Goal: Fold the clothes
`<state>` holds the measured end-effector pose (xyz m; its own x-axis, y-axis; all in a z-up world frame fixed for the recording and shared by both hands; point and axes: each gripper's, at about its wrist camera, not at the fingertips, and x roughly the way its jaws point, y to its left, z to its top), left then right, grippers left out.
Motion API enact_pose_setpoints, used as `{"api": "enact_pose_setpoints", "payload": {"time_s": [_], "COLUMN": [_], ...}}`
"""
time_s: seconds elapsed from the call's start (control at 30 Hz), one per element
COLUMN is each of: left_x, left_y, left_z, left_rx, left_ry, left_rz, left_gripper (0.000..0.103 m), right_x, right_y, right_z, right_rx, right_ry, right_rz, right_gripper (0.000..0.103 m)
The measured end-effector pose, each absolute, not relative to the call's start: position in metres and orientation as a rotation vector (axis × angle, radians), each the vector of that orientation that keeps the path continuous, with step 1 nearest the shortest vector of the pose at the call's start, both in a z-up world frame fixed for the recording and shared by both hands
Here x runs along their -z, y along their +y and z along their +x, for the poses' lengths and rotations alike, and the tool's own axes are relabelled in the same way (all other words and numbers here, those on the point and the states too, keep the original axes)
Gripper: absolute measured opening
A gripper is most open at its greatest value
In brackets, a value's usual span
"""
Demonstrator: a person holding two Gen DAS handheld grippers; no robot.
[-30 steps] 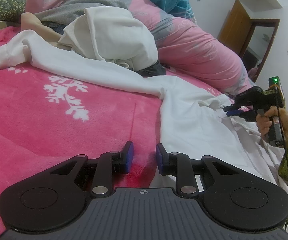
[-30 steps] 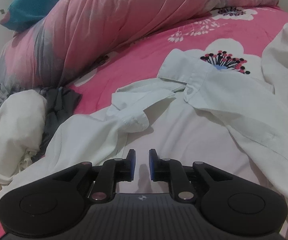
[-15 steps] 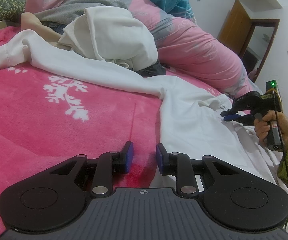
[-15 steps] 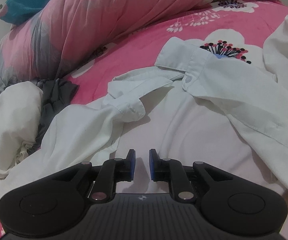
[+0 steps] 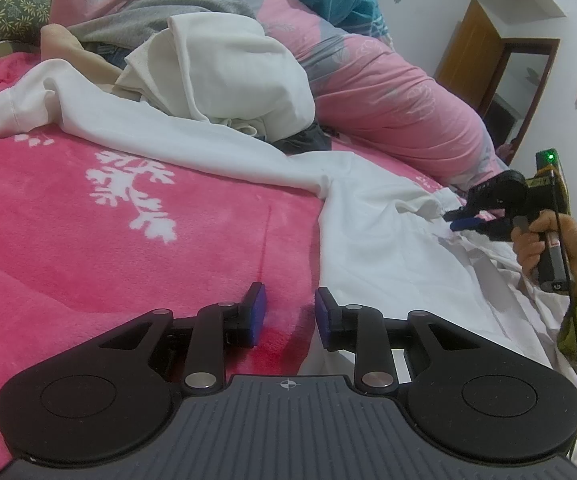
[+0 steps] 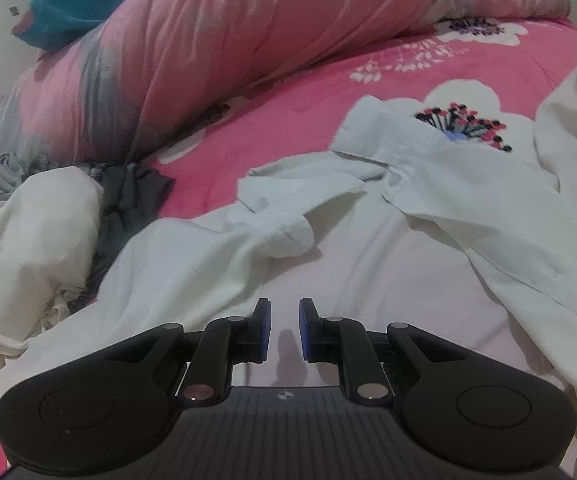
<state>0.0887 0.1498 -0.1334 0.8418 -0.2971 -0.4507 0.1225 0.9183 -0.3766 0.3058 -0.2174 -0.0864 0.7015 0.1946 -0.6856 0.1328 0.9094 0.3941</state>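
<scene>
A long-sleeved white cotton shirt lies spread and rumpled across a pink fleece blanket. Both grippers hover with jaws slightly spread, pinching nothing: the left gripper at the shirt's edge, the right gripper over its body. Folding seems unstarted; next probably calls for gripping a sleeve.

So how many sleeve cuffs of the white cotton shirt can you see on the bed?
2. One cuff lies just ahead of the right gripper, folded over the white cotton shirt; the other cuff rests farther right on the pink floral blanket. Others may be hidden.
</scene>
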Motion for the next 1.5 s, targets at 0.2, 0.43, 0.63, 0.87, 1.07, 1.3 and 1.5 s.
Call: {"api": "enact_pose_setpoints", "payload": {"time_s": [0.2,0.43,0.63,0.87,1.07,1.3,1.5], "left_x": [0.133,0.133,0.133,0.133,0.133,0.134,0.134], "left_y": [0.15,0.151,0.151,0.153,0.153,0.153,0.153], "left_z": [0.089,0.089,0.089,0.089,0.089,0.09,0.09], "left_rx": [0.229,0.233,0.236,0.24,0.243,0.247,0.252], "left_ry": [0.528,0.529,0.53,0.531,0.531,0.528,0.527], "left_rz": [-0.347,-0.353,-0.359,-0.367,-0.371,-0.367,-0.367], "left_gripper": [0.028,0.029,0.03,0.03,0.031,0.032,0.034], "right_x": [0.07,0.056,0.055,0.067,0.089,0.11,0.113], "right_y": [-0.201,-0.174,-0.143,-0.102,-0.076,-0.056,-0.056], "right_z": [0.307,0.313,0.324,0.349,0.372,0.403,0.447], "right_rx": [-0.08,-0.154,-0.218,-0.285,-0.302,-0.255,-0.212], "right_ry": [0.768,0.732,0.731,0.774,0.856,0.871,0.851], "right_rz": [0.41,0.353,0.29,0.228,0.169,0.039,0.04], "right_gripper": [0.016,0.016,0.016,0.016,0.016,0.016,0.016]}}
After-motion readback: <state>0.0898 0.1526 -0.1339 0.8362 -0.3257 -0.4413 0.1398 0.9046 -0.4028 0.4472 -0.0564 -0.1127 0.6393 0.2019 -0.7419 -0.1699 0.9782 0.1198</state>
